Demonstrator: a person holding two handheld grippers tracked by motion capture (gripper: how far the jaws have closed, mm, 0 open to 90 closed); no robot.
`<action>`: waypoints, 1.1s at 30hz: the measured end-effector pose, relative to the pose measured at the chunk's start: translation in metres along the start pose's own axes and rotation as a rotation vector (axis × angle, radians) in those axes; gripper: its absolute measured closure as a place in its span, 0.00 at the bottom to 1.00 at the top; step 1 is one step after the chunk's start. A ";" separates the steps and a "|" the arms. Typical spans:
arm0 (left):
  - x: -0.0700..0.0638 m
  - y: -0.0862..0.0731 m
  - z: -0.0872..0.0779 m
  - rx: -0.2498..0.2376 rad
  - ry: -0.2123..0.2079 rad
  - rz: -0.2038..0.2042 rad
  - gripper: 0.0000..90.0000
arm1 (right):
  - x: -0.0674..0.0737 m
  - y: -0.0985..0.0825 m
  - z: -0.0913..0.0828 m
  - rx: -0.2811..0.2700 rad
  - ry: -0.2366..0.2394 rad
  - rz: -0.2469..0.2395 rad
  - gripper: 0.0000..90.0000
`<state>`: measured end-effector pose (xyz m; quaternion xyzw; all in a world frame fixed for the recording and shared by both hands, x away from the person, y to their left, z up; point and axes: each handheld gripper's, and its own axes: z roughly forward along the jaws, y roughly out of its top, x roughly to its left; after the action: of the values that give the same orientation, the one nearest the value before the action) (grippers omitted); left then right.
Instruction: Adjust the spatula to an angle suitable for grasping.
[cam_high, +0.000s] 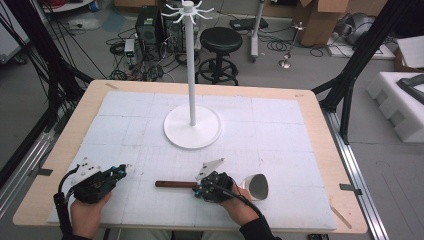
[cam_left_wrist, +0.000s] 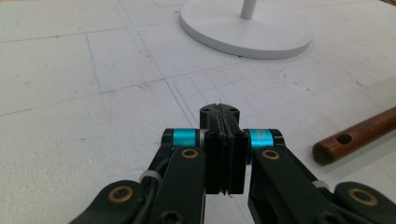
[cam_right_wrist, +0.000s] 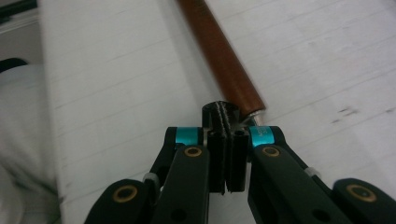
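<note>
- The ladle (cam_high: 215, 186), with its brown wooden handle (cam_high: 175, 184) and pale bowl (cam_high: 257, 186), lies flat on the white gridded mat (cam_high: 280, 130) at the lower middle of the high view, handle pointing toward the frame's left.
- Your right gripper (cam_high: 201, 190) sits over the ladle's middle; in the right gripper view its jaws are pressed together, empty, just beside the handle's metal-collared end (cam_right_wrist: 254, 112). Part them before you close on anything.
- Judging by the layout, the likely step is lifting the ladle toward the white hook stand (cam_high: 192, 75) in the centre; grip the wooden handle squarely, not the collar, so the bowl's weight does not twist it.
- The handle's far end has a hole (cam_left_wrist: 344, 138); keep it free for hanging.
- Your left gripper (cam_high: 122, 170), jaws together and holding nothing, rests at lower left, well apart from the ladle.
</note>
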<state>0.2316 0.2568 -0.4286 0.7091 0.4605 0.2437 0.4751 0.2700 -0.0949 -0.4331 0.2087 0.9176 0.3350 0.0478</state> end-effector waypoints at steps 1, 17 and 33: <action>0.000 0.000 0.000 -0.002 0.000 -0.003 0.98 | -0.002 0.002 0.001 0.002 -0.027 0.026 1.00; -0.004 -0.001 0.001 -0.002 -0.013 0.003 0.98 | -0.021 -0.007 -0.025 -0.123 -0.150 0.182 0.99; 0.002 0.004 -0.003 -0.110 -0.070 -0.087 0.18 | -0.042 -0.104 -0.131 -0.456 -0.402 0.312 0.17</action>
<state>0.2316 0.2598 -0.4242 0.6691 0.4599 0.2229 0.5394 0.2419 -0.2617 -0.3998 0.3925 0.7483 0.4869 0.2212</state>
